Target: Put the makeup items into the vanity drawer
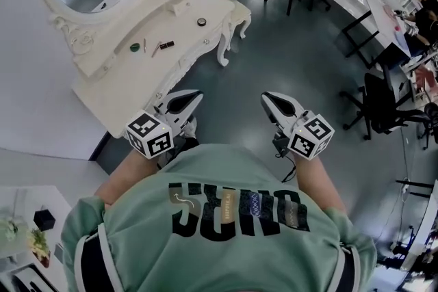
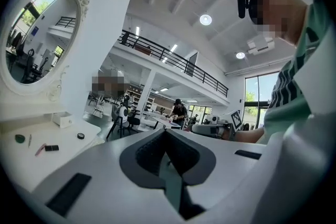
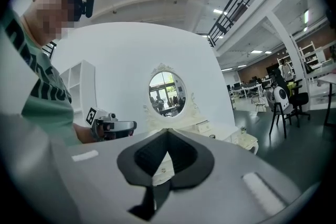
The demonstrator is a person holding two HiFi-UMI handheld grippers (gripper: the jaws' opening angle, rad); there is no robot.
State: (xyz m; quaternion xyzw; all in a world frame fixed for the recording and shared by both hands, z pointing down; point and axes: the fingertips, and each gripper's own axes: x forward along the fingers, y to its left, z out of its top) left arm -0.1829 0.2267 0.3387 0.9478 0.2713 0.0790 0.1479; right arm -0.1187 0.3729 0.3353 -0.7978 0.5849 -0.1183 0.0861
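The left tool (image 1: 194, 96) and the right tool (image 1: 267, 98) each have the jaws pressed together on nothing, well apart from the counter (image 1: 123, 87). On it lie a green disc (image 1: 135, 47), a thin stick (image 1: 156, 49), a dark tube (image 1: 166, 45) and a small jar (image 1: 201, 22).

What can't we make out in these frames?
- Vanity drawer: the head view looks straight down on the cream vanity table; in the right gripper view, the right gripper hides most of its front.
- Small green round item, dark rectangular stick, black round pot: too small to identify.
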